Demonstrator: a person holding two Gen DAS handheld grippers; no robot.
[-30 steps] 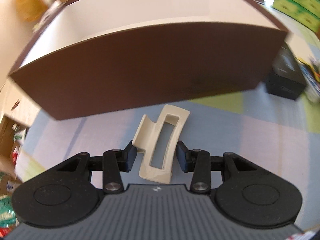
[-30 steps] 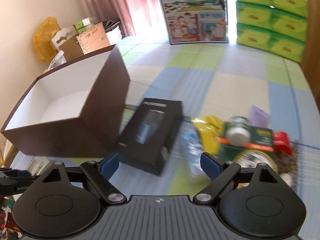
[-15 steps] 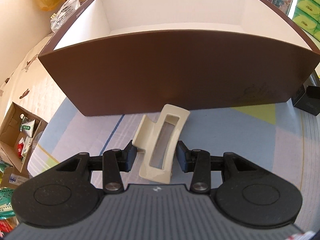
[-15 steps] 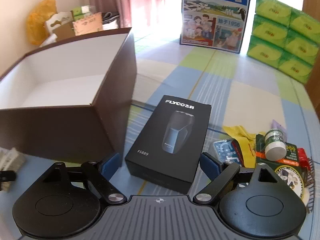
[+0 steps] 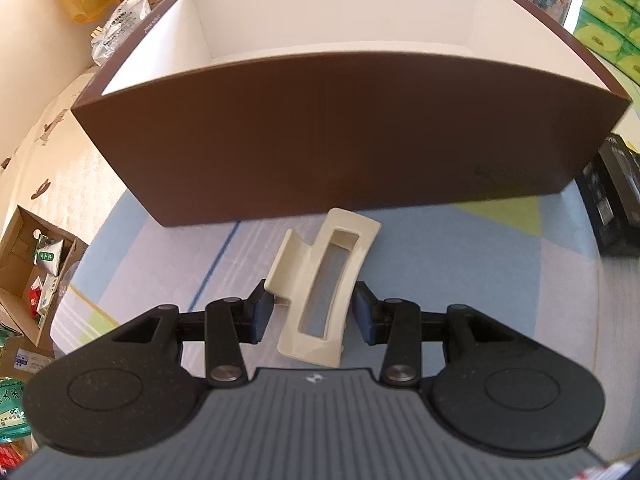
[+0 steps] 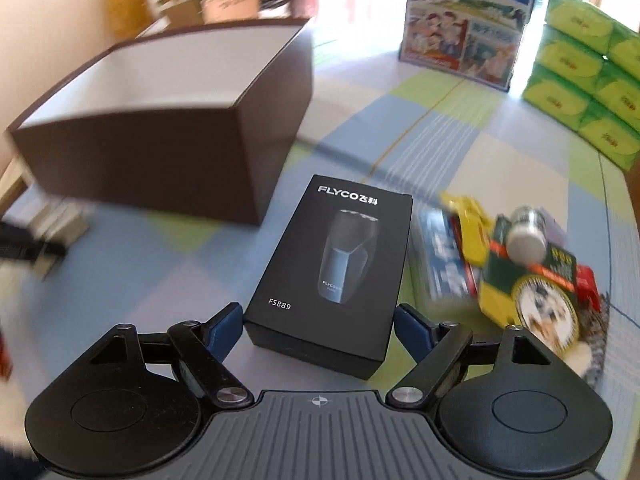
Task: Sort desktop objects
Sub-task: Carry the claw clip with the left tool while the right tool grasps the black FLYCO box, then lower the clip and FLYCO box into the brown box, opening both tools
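My left gripper (image 5: 313, 310) is shut on a cream hair clip (image 5: 294, 272), held tilted just above the checked tabletop. It hangs in front of the near wall of a big brown box (image 5: 320, 140) whose white inside shows nothing. In the right wrist view a black FLYCO shaver box (image 6: 332, 264) lies flat beside the brown box (image 6: 140, 168). My right gripper (image 6: 320, 324) straddles its near end. The jaws are closing, with the blue pads close beside the box's two long sides. The shaver box (image 5: 616, 200) also shows at the far right of the left wrist view.
A pile of small items lies right of the shaver box: a green-and-yellow carton (image 6: 532, 292), a white-capped bottle (image 6: 524, 232), a yellow packet (image 6: 468, 216). A milk carton case (image 6: 468, 20) and green tissue packs (image 6: 592, 80) stand behind. An open cardboard box (image 5: 28, 268) sits below the table's left edge.
My right gripper has come down and forward over the shaver box and its jaws have narrowed around it. The left gripper shifted sideways early on, then stayed still with the clip.
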